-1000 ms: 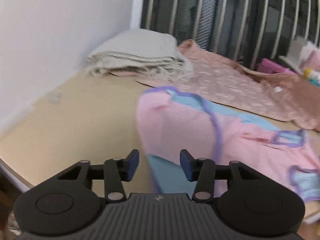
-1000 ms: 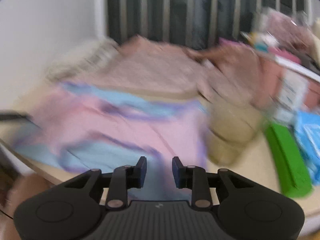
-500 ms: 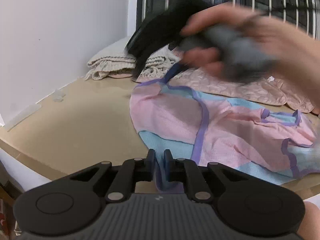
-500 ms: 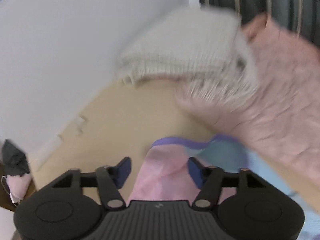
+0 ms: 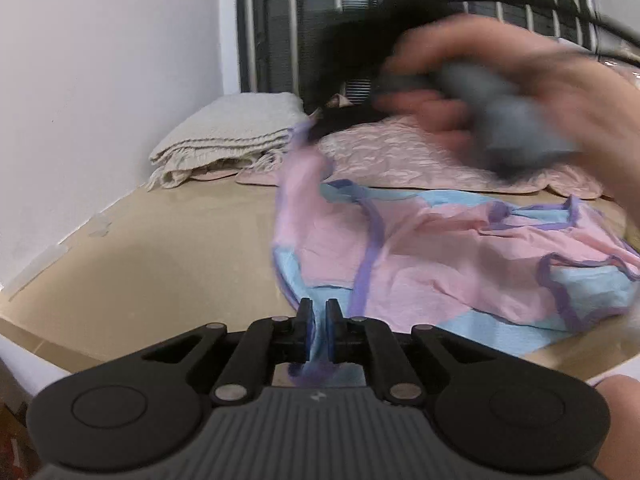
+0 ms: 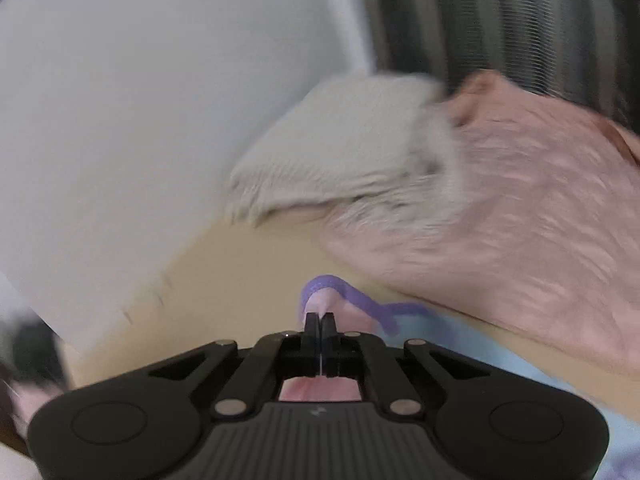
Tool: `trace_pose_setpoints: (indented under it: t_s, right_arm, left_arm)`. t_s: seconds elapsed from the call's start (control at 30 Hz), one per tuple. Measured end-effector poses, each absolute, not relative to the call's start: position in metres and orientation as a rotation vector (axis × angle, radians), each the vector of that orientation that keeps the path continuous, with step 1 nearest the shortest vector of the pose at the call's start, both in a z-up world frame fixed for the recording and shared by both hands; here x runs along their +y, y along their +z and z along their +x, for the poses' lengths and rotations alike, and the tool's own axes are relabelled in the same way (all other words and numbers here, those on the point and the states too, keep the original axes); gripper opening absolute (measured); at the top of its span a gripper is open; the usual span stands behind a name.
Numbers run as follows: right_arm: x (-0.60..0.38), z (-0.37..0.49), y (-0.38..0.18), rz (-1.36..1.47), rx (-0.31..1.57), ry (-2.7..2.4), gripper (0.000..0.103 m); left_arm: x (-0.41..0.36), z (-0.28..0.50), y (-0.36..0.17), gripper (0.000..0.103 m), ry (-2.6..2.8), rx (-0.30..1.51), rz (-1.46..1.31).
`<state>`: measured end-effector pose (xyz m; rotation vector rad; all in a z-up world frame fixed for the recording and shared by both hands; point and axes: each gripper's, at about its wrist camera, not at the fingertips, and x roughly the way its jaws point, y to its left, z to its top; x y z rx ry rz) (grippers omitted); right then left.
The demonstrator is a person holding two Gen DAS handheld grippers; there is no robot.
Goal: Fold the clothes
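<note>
Corners of the pink garment (image 5: 440,256) were pinched, near one in my left gripper (image 5: 318,320), far one in my right gripper (image 6: 321,322), so that edge could lift together for folding

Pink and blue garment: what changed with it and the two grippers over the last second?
Both grippers were open a second ago. The left gripper closed on the near hem of the garment half a second ago and keeps it pinched. The right gripper has since shut on the far purple-trimmed corner and lifts it. The folded grey blanket and pink bedspread stayed put.
</note>
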<state>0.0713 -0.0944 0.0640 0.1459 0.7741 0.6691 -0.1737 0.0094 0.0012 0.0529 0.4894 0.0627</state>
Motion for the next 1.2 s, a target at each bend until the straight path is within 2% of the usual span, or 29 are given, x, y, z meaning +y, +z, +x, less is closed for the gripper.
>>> trace_pose_setpoints:
  t_s: [0.1, 0.2, 0.23, 0.27, 0.3, 0.4, 0.47, 0.5, 0.53, 0.6, 0.67, 0.7, 0.73, 0.8, 1.03, 1.2]
  right_arm:
    - [-0.168, 0.077, 0.045, 0.193, 0.829, 0.453, 0.016]
    - [-0.193, 0.063, 0.039, 0.195, 0.829, 0.401, 0.022]
    - [-0.194, 0.058, 0.041, 0.212, 0.821, 0.456, 0.033]
    - [-0.192, 0.056, 0.042, 0.232, 0.817, 0.500, 0.048]
    - [-0.187, 0.057, 0.044, 0.253, 0.819, 0.532, 0.051]
    - [-0.171, 0.072, 0.042, 0.279, 0.861, 0.499, 0.050]
    - [-0.159, 0.085, 0.036, 0.261, 0.904, 0.421, 0.045]
    - [-0.157, 0.089, 0.033, 0.245, 0.924, 0.389, 0.040]
    - [-0.154, 0.092, 0.028, 0.242, 0.941, 0.376, 0.035]
    - [-0.150, 0.099, 0.020, 0.236, 0.974, 0.350, 0.032]
    - [-0.147, 0.102, 0.013, 0.242, 0.990, 0.361, 0.011]
    - [-0.146, 0.101, 0.012, 0.243, 0.984, 0.369, 0.007]
    - [-0.145, 0.098, 0.013, 0.240, 0.964, 0.369, 0.006]
    - [-0.145, 0.091, 0.020, 0.242, 0.907, 0.393, 0.005]
    - [-0.144, 0.067, 0.057, 0.232, 0.745, 0.545, 0.005]
    - [-0.106, 0.072, 0.085, 0.237, 0.706, 0.677, 0.004]
  left_arm:
    - [0.004, -0.181, 0.004, 0.014, 0.007, 0.474, 0.047]
    - [0.010, -0.177, 0.013, 0.033, -0.036, 0.457, -0.005]
    - [0.014, -0.172, 0.017, 0.043, -0.043, 0.453, -0.028]
    - [0.019, -0.167, 0.021, 0.046, -0.050, 0.450, -0.050]
    - [0.023, -0.162, 0.025, 0.046, -0.057, 0.446, -0.073]
    - [0.032, -0.135, 0.031, 0.045, -0.086, 0.478, -0.099]
    - [0.032, -0.118, 0.029, 0.028, -0.090, 0.533, -0.083]
    - [0.031, -0.113, 0.028, 0.024, -0.093, 0.553, -0.075]
    - [0.028, -0.112, 0.026, 0.022, -0.101, 0.561, -0.066]
    - [0.023, -0.111, 0.022, 0.021, -0.109, 0.577, -0.044]
    - [0.017, -0.111, 0.017, 0.014, -0.113, 0.591, -0.022]
    - [0.016, -0.111, 0.015, 0.011, -0.111, 0.596, -0.018]
    - [0.016, -0.111, 0.013, 0.006, -0.104, 0.596, -0.030]
    - [0.018, -0.113, 0.011, 0.003, -0.090, 0.592, -0.055]
    - [0.028, -0.135, 0.015, 0.002, -0.041, 0.490, -0.100]
    - [0.052, -0.161, 0.025, 0.002, 0.185, 0.334, -0.187]
